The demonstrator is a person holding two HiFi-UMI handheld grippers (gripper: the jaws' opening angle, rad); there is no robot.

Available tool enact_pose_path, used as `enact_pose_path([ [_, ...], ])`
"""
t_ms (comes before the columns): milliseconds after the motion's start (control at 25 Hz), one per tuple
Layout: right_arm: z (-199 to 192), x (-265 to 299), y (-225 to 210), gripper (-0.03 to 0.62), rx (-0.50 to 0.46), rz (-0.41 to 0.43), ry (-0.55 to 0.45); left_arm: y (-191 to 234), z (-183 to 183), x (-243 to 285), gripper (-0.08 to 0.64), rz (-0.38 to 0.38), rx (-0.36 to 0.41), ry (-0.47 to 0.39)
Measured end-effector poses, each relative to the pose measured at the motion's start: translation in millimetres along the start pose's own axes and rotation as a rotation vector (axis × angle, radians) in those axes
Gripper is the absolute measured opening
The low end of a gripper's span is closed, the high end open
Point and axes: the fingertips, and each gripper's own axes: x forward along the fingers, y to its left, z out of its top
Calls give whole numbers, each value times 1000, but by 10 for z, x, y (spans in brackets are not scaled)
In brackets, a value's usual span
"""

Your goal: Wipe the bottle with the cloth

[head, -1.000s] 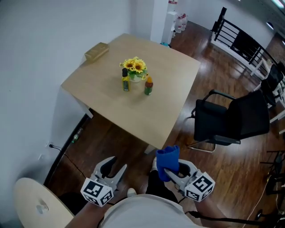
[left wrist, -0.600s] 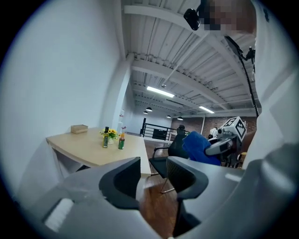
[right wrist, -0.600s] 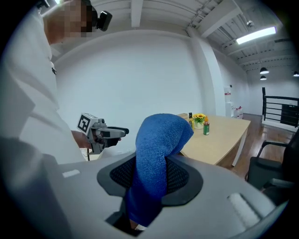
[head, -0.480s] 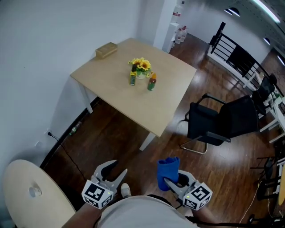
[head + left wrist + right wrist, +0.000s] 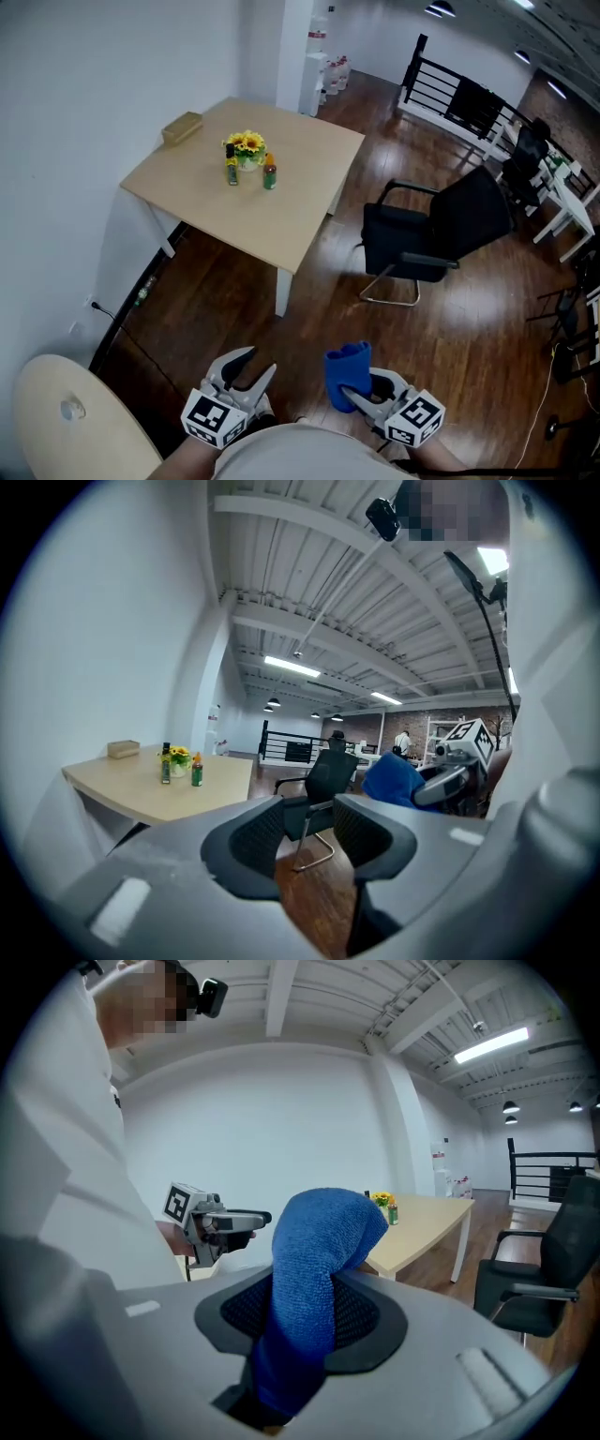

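Right gripper [image 5: 302, 1314]: jaws clamped on a blue cloth [image 5: 317, 1241], which stands up between them and folds over at its top; low centre-right of the head view.
Left gripper [image 5: 309, 829]: jaws apart, nothing between them; low centre-left of the head view, beside the right gripper and not touching it.
Bottles: a green bottle [image 5: 270, 176] with an orange cap and a dark bottle [image 5: 231, 172] stand upright on the table [image 5: 281, 216], upper left of the head view, well apart from both grippers.
Table top: pale wood; yellow flowers [image 5: 246, 143] just behind the bottles, small box [image 5: 181, 127] near its far corner.
Chair [image 5: 436, 234]: black, on dark wood floor [image 5: 328, 309], right of the table.
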Motion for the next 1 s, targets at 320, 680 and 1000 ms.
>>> enact_pose_path([
  [320,-380,-461,201,154,13,35,-27,-639,-187,-152,175,12,14,43],
  [680,-634,-693,449,153,25,60,-45,-984,-383,-370,175,33,2,78],
  [1000,-748,-785,545,153,36,70,-48,-1151,-439,-366,173,18,17,106],
])
